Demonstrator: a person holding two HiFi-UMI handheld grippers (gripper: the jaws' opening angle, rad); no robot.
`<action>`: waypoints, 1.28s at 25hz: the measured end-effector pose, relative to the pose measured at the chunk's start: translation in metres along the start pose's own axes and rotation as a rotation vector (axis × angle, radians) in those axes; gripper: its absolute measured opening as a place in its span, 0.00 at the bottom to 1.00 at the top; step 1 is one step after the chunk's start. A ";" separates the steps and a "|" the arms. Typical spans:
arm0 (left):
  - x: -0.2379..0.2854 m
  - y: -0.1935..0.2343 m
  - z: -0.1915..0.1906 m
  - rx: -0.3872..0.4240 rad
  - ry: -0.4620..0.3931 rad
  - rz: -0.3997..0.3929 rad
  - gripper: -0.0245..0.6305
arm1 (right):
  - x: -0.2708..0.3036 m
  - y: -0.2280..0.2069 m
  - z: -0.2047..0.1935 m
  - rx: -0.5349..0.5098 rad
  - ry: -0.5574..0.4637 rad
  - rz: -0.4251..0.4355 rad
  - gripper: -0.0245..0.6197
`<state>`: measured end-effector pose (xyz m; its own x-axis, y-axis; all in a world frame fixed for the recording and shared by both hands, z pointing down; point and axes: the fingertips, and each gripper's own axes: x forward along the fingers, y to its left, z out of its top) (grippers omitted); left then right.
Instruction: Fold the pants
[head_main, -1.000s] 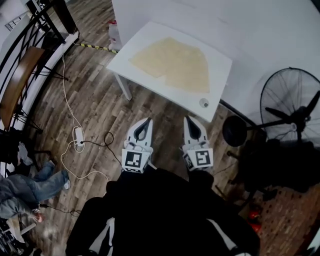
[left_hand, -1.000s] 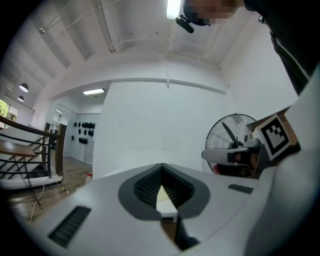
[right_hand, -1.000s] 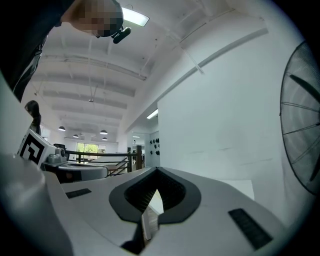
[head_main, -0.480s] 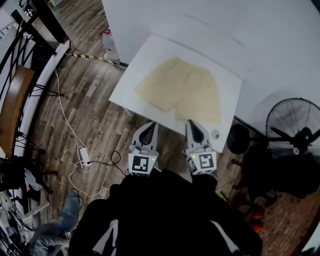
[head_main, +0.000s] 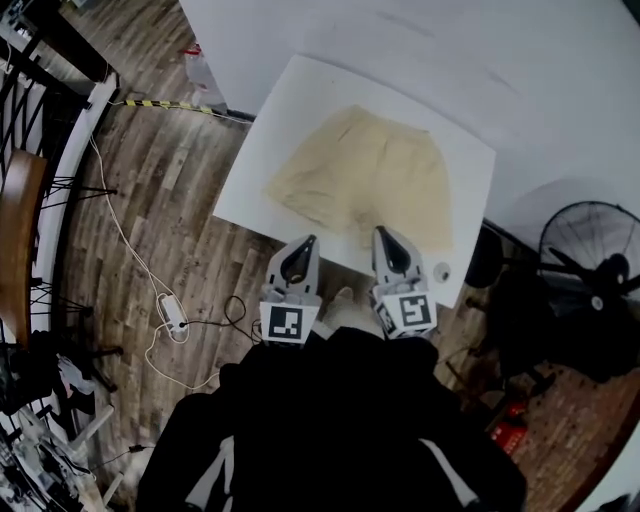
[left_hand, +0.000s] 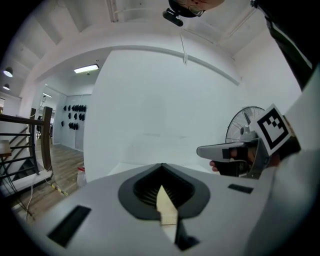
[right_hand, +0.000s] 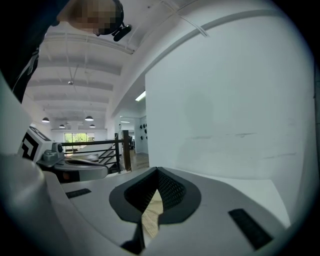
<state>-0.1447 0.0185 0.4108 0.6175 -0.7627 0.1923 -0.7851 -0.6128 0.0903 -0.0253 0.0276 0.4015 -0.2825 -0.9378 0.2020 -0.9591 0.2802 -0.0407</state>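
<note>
A pair of pale yellow shorts (head_main: 365, 180) lies spread flat on the white table (head_main: 280, 110), waistband toward the wall, legs toward me. My left gripper (head_main: 306, 241) hovers at the table's near edge, jaws shut and empty, just short of the left leg hem. My right gripper (head_main: 382, 232) is beside it, shut and empty, its tip over the right leg hem. In the left gripper view the shut jaws (left_hand: 162, 175) show a sliver of pale cloth behind them, and the right gripper (left_hand: 205, 151) appears to the right. The right gripper view shows its shut jaws (right_hand: 156, 172) the same way.
A small round object (head_main: 442, 270) sits on the table's near right corner. A black standing fan (head_main: 590, 270) is to the right. A white wall (head_main: 430, 50) backs the table. Cables and a power strip (head_main: 172, 320) lie on the wooden floor at left.
I have stepped toward the table: it has come closer and both grippers, first over the floor, now reach its near edge. Both jaws stay shut.
</note>
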 end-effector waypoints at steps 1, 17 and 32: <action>0.005 0.004 -0.002 -0.007 0.007 0.001 0.03 | 0.008 0.001 0.001 0.011 0.006 0.008 0.03; 0.096 0.055 -0.045 -0.009 0.170 0.091 0.03 | 0.134 -0.050 -0.040 -0.032 0.163 0.145 0.03; 0.146 0.102 -0.100 0.004 0.343 0.156 0.04 | 0.233 -0.076 -0.072 -0.149 0.299 0.264 0.03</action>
<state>-0.1391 -0.1345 0.5460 0.4377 -0.7340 0.5193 -0.8679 -0.4958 0.0307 -0.0172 -0.1971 0.5219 -0.4790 -0.7355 0.4792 -0.8353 0.5497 0.0087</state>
